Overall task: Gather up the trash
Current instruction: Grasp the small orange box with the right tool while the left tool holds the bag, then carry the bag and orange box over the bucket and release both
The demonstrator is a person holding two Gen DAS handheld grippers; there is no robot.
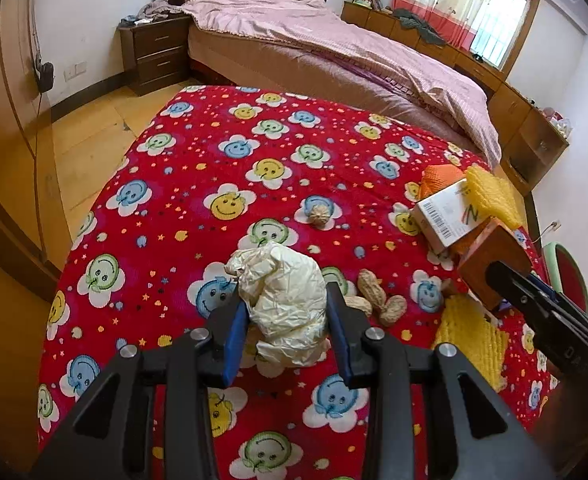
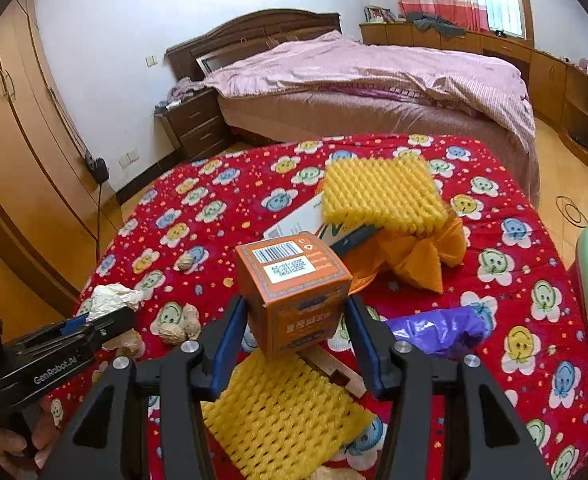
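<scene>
Both tools are loaded. The left gripper [image 1: 286, 312] is clamped on the crumpled paper wad [image 1: 282, 300]; the right gripper [image 2: 294, 320] is clamped on the orange carton [image 2: 294, 288], raised above the red smiley-print cover [image 1: 214, 152]. Remaining on the cover: peanut shells [image 1: 377, 296], yellow foam nets [image 2: 282, 412], white box [image 1: 445, 212], purple bag [image 2: 437, 328] (no bin visible). Bedroom: pink-quilted bed [image 1: 333, 52], wardrobe [image 2: 26, 128].

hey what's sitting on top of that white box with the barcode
A yellow foam net lies across the white box, covering its far end. Whatever is printed beneath it stays hidden.
</scene>
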